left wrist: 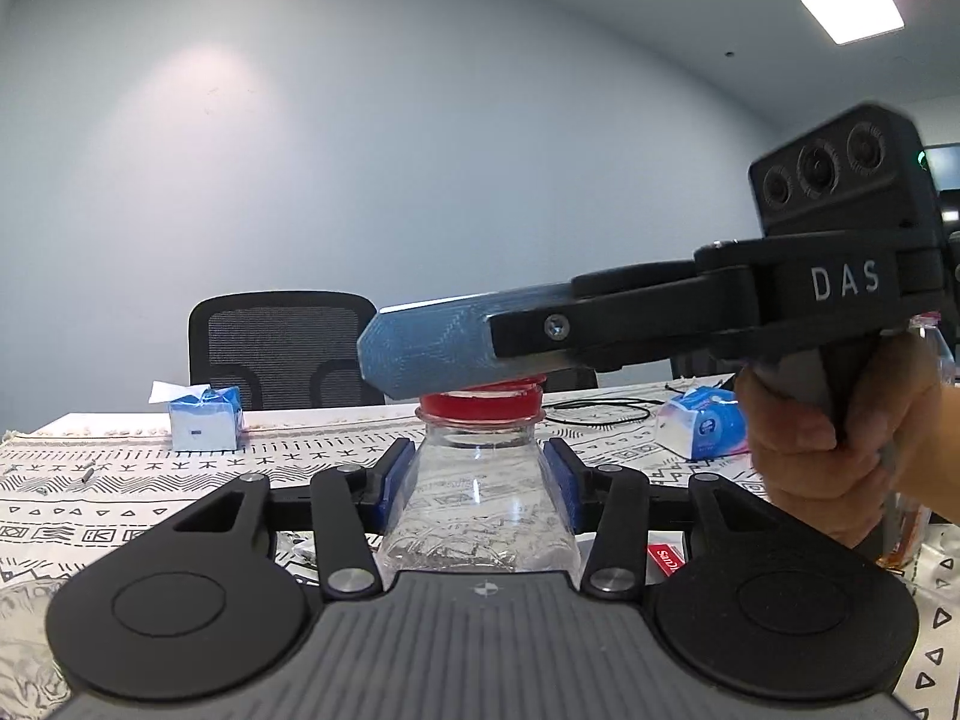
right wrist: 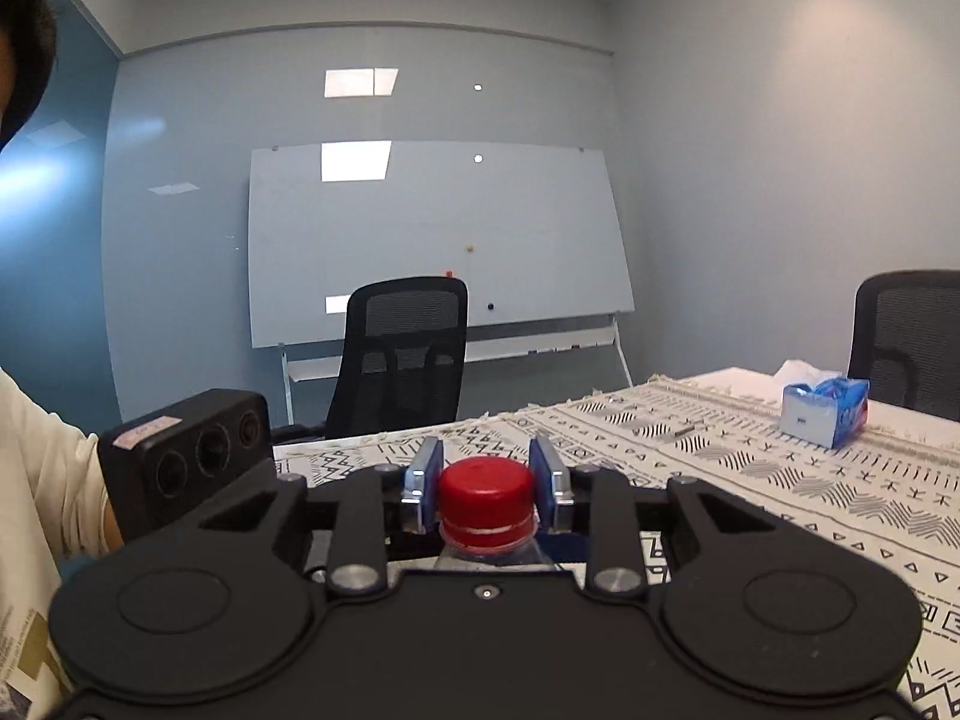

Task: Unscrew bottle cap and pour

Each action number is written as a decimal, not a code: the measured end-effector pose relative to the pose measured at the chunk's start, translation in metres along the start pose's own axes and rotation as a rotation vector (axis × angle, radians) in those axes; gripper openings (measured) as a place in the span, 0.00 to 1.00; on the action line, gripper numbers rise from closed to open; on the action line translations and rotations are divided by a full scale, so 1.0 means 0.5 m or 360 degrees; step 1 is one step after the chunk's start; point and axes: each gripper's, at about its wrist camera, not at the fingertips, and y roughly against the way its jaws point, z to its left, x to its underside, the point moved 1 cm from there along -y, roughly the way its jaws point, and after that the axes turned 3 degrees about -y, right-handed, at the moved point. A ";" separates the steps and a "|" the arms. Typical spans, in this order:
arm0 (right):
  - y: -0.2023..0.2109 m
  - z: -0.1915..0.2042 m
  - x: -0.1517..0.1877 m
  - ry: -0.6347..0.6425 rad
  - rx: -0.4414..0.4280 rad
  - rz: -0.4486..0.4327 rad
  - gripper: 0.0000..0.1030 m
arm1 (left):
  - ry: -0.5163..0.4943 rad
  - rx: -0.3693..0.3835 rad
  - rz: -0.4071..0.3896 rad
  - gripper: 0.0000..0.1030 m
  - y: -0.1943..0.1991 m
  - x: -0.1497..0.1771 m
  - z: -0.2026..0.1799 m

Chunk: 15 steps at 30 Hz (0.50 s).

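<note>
A clear plastic bottle stands upright on the patterned tablecloth. My left gripper is shut on the bottle's shoulder, a blue pad on each side. The red cap sits on the neck, mostly hidden behind my right gripper's blue finger, which comes in from the right. In the right wrist view my right gripper has its blue pads against both sides of the red cap, gripping it. The bottle's neck shows just under the cap.
Tissue packs lie on the table at the far left and far right, with a black cable behind. A red packet lies near the bottle. Black office chairs stand around the table; a whiteboard leans against the wall.
</note>
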 end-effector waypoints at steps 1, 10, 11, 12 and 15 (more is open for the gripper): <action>0.000 0.014 -0.005 0.0024 0.0088 0.0007 0.42 | -0.0011 -0.0007 -0.0009 0.44 0.001 0.001 -0.002; -0.024 0.123 -0.026 -0.0020 0.0708 0.0100 0.46 | -0.0044 -0.0041 -0.0036 0.45 -0.002 0.006 -0.009; -0.026 0.127 -0.024 -0.0029 0.0712 0.0118 0.34 | -0.0047 -0.0044 -0.0037 0.45 -0.002 0.005 -0.011; -0.029 0.130 -0.022 -0.0043 0.0726 0.0126 0.32 | -0.0041 -0.0042 -0.0034 0.45 -0.003 0.004 -0.011; -0.033 0.138 -0.017 -0.0089 0.0762 0.0112 0.31 | -0.0028 -0.0036 -0.0022 0.45 -0.009 0.002 -0.006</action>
